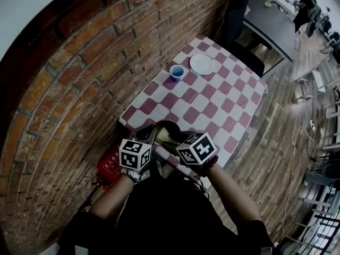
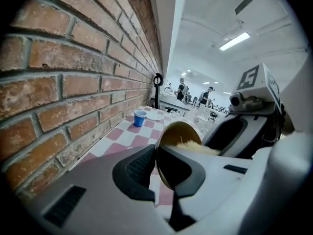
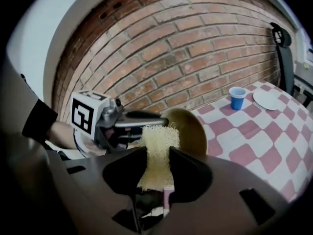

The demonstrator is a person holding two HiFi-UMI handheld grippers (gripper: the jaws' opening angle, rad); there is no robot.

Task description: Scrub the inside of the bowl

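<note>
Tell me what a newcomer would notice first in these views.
First, the two grippers meeting at the table's near edge: the left gripper is shut on the rim of a tilted olive bowl, and the right gripper is shut on a yellow scrub pad whose top reaches into the bowl. Next, the checkered table beside the brick wall, with a blue cup and a white plate at its far end.

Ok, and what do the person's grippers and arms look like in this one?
The left gripper and the right gripper both have pale grey moulded bodies with black jaw pads, and the left gripper's pads are ribbed. Each carries a white cube printed with black square markers. The person wears a black short-sleeved top, which leaves the forearms bare.
</note>
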